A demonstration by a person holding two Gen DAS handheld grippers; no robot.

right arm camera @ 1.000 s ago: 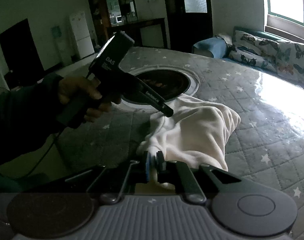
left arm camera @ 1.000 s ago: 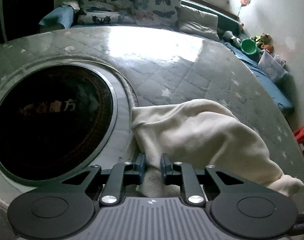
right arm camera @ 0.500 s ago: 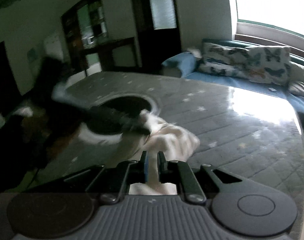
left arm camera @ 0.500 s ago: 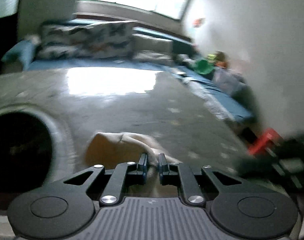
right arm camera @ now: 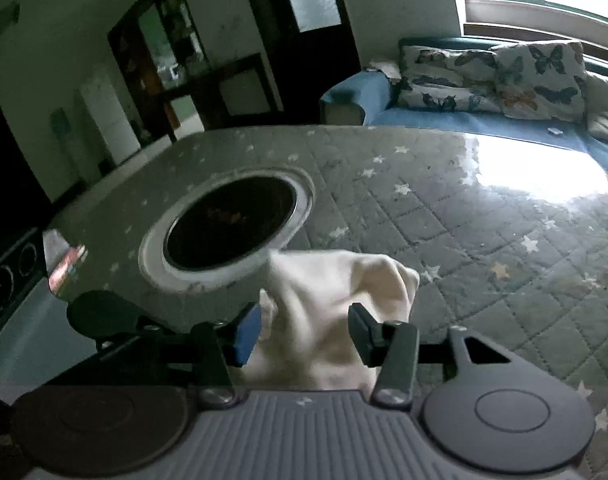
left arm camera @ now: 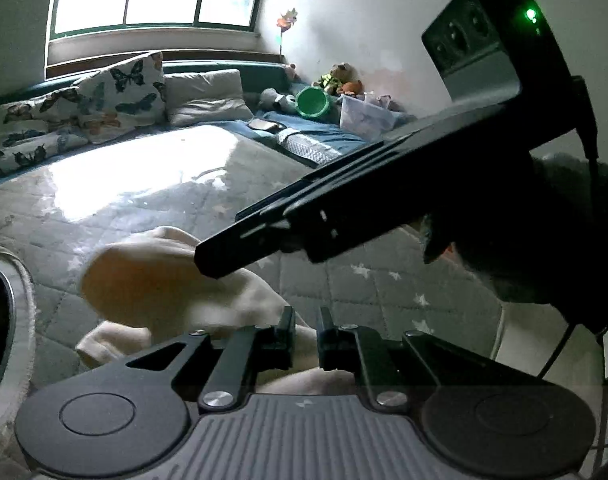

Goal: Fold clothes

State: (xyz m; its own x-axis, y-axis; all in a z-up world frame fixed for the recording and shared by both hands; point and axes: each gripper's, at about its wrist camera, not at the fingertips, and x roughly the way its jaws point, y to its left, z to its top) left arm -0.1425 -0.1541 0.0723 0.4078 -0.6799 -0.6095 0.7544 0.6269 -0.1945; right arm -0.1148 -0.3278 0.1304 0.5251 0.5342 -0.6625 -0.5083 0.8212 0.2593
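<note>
Two handheld grippers are working one cream garment (right arm camera: pixel 336 304) that is lying bunched on a quilted, star-patterned table (right arm camera: pixel 484 240), beside a round dark inset (right arm camera: pixel 231 224). The left gripper (left arm camera: pixel 306 338) is pinching a fold of the cloth in nearly closed jaws. The right gripper (right arm camera: pixel 306 334) is opening, with cloth sitting loosely between its parted fingers. The released edge may be slipping and undoing the fold while only one side is being held. Only the left view is showing the right tool's body crossing above the garment; only the right view is showing the whole inset.
</note>
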